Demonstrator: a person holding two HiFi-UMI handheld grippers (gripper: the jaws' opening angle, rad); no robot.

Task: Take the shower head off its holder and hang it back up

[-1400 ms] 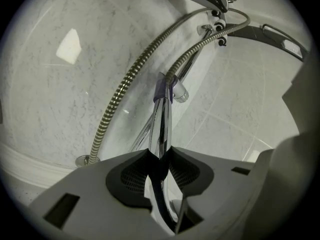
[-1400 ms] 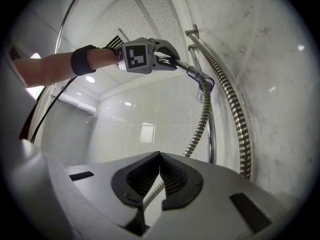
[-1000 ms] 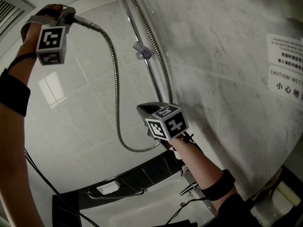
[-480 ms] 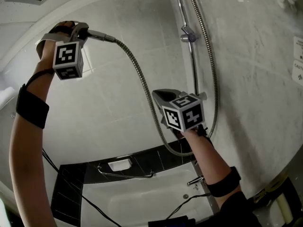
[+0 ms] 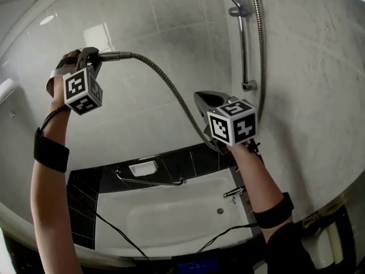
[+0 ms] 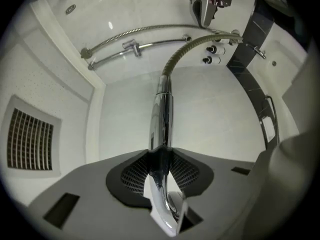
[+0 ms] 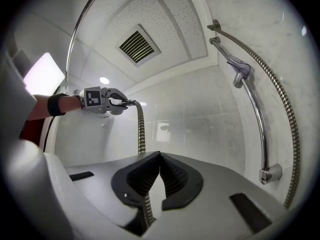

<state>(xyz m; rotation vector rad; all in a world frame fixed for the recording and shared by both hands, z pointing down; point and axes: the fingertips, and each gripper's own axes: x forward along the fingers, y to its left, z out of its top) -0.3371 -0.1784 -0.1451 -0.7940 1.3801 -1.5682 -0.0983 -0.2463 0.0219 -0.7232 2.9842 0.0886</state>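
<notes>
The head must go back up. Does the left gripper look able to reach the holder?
Probably yes: nothing stands between the left gripper, shut on the shower head, and the holder up the rail; the right gripper sits lower, off that path.

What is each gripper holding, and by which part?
Left gripper: shower head, by its chrome handle. Right gripper: shut, nothing held.

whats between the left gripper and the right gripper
The metal hose fills that stretch. It runs from the shower head held in the left gripper down toward the right gripper. The head view shows it best.
</notes>
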